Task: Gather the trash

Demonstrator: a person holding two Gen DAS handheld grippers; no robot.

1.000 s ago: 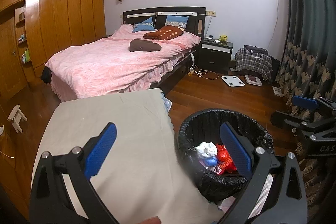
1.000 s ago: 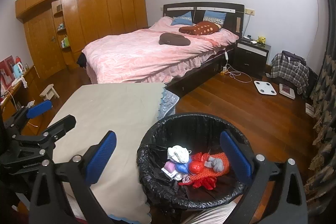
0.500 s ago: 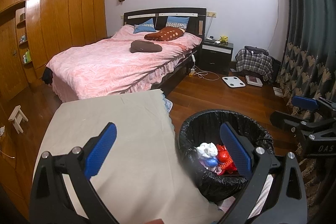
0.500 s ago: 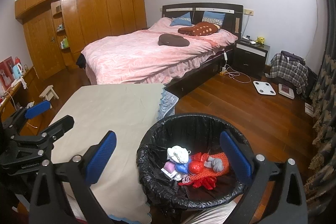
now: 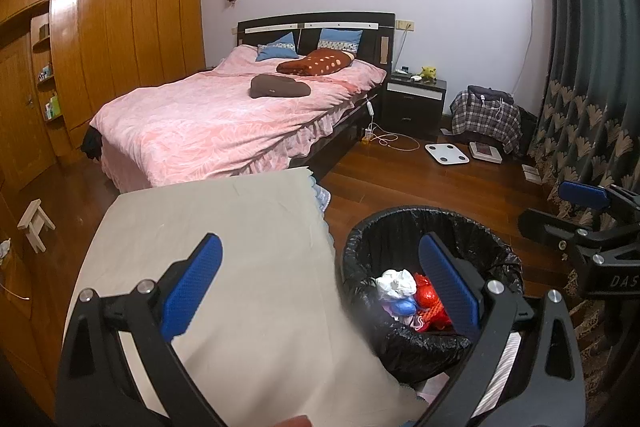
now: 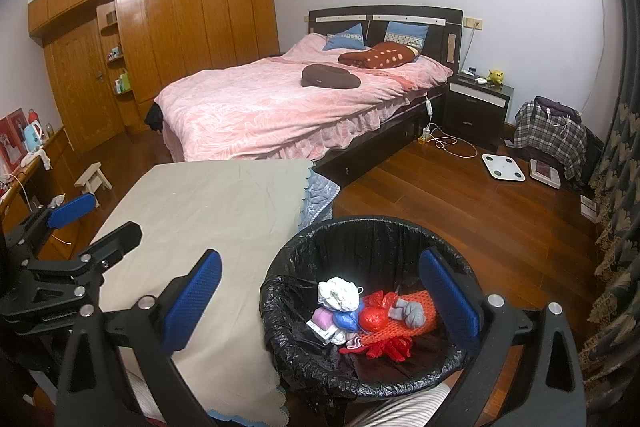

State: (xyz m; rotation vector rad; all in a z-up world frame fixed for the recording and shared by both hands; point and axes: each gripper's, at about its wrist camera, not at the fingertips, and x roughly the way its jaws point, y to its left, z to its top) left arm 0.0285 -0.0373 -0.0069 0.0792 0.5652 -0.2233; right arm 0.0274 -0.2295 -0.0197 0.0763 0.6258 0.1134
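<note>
A round bin with a black liner [image 6: 344, 239] [image 5: 384, 223] stands on the floor beside a table under a beige cloth [image 5: 224, 227] [image 6: 224, 203]. Inside lie several pieces of trash: a white wad [image 6: 338, 293], a red bag [image 6: 374, 317], a blue lump [image 6: 346, 321], a grey lump [image 6: 408, 313] on orange mesh. My left gripper [image 5: 318, 285] hangs open over the table's right edge, holding nothing. My right gripper [image 6: 320, 301] hangs open above the bin, holding nothing. Each gripper shows at the edge of the other's view.
A bed with a pink cover [image 6: 288, 107] fills the room's middle, a dark nightstand [image 6: 476, 107] to its right. A white scale [image 6: 502, 167], cables and a plaid bag [image 6: 550, 135] lie on the wood floor. Curtains [image 5: 580, 107] hang at right, wooden wardrobes [image 6: 168, 35] at left.
</note>
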